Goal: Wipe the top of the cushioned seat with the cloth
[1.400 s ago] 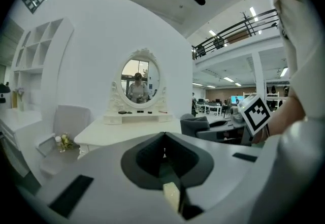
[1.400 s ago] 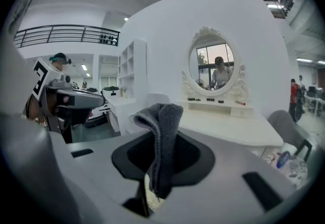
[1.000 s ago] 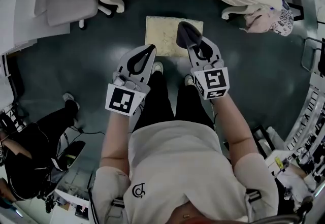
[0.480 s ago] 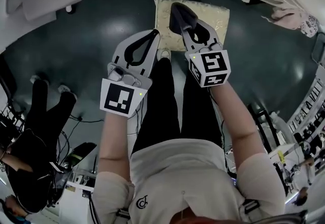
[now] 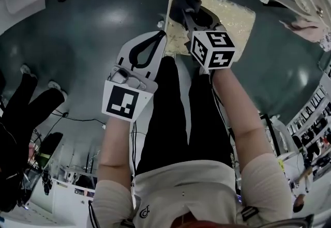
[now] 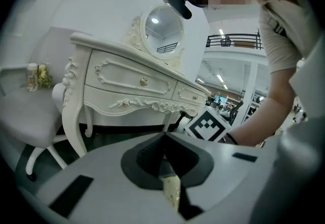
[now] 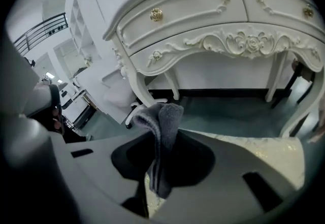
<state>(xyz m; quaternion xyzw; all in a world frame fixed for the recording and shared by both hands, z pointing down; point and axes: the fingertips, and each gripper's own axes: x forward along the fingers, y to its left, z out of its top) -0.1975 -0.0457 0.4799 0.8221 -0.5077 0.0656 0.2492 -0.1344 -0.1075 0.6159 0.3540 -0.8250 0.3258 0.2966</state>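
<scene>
Dark teal glossy floor (image 5: 93,25) fills the upper left of the head view. White carved dressing table with gold knobs (image 7: 213,20) spans the top of the right gripper view. Cream-gold patterned square cushioned seat (image 5: 232,15) lies at the head view's upper right.

Right gripper (image 5: 186,17) is over the seat's left part, jaws clamped on a folded grey cloth (image 5: 181,0). Cloth-to-cushion contact is not discernible.

Left gripper (image 5: 159,38) is at the seat's left edge, jaws pressed together, holding nothing.

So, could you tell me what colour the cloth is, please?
Grey; the cloth shows best in the right gripper view.
</scene>
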